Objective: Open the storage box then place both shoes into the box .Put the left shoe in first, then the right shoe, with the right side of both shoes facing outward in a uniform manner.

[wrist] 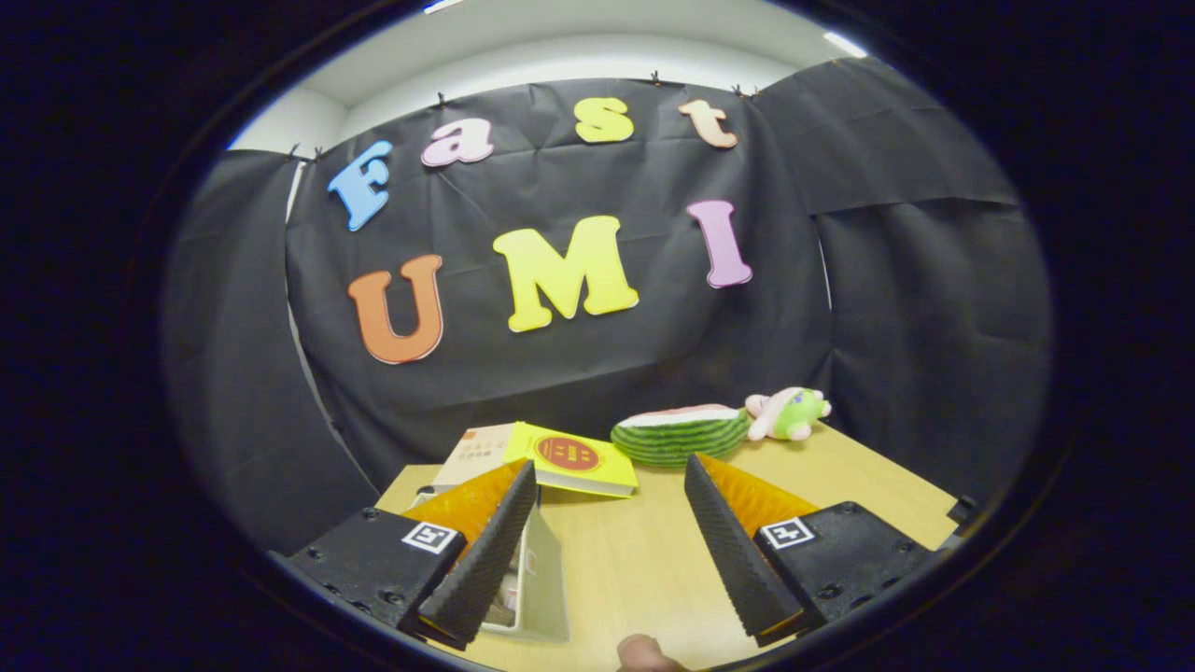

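Plainly, lines on how things lie:

Tongs: the gripper stands released, its two fingers spread wide with bare table between them, pressing on nothing.

Storage box: a pale, thin-walled box lies near, at the left finger, partly hidden behind it; one flat panel shows just inside that finger. Whether that panel is a raised lid or a side wall I cannot tell, so open or closed is unsettled.

Box relative to the tongs: left of the gap, close against the left finger, not between the fingers; the right finger is well apart from it.

Shoes: something small and dark shows low inside the box beside the left finger, too hidden to name as a shoe.

Handling, as a judgement: the box looks like light, stiff plastic with smooth walls, likely to slide on the table and to slip in a loose pinch. A thin free edge of lid or flap would be the place to take hold, fingers closing across the panel's thickness.

Far things: a yellow book on a pale book, a watermelon-slice toy and a small plush toy sit beyond the fingers by the wall.

Near edge: a fingertip of the person shows between the fingers.
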`<state>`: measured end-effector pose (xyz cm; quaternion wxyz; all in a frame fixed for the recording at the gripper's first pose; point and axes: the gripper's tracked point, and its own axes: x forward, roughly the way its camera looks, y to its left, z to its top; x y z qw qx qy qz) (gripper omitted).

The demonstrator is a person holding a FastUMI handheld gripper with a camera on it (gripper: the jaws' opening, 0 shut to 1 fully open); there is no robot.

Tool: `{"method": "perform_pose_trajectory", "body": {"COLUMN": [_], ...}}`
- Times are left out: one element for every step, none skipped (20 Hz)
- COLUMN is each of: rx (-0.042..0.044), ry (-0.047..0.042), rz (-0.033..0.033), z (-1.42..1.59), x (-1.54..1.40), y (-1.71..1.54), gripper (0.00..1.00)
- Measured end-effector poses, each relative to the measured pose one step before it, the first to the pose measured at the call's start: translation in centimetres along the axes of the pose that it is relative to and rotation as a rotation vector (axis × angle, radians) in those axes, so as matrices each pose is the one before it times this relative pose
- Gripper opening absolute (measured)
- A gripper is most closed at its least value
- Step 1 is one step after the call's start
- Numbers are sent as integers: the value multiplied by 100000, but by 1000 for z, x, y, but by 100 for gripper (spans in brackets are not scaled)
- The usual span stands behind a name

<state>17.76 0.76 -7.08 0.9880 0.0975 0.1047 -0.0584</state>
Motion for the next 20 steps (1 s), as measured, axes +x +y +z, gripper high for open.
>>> {"method": "perform_pose_trajectory", "body": {"rx": [76, -82, -246, -421, -739, -1294, -1616, -1269, -184, -571, -935, -541, -195, 10, -366, -1134, -883, -387, -630, -874], "ry": [-467, -235, 32, -1065, -1348, -1831, -1161, -457, -247, -488, -656, -512, -114, 771, -1016, -1422, -1089, -652, -325, -109], "rz": [524, 991, 333, -256, -422, -920, -378, -265, 539, 139, -230, -90, 199, 310, 420, -266, -390, 62, -293, -444], "z": [140, -82, 6, 67, 261, 394, 135, -119, -47, 114, 162, 20, 238, -120, 217, 508, 224, 74, 128, -47], "x": [-286, -190, -237, -97, -134, -182, -99, -211, -181, -123, -174, -75, -1392, -211, -316, -29, -207, -181, -227, 11], "y": [175, 264, 106, -173, -71, -299, -74, 14, 235, 139, -79, 1, 405, 203, 187, -63, -151, 112, 27, -134], "gripper": [100, 100, 100, 100, 100, 100, 100, 100, 100, 100, 100, 100, 100, 100, 100, 100, 100, 100, 100, 100]}}
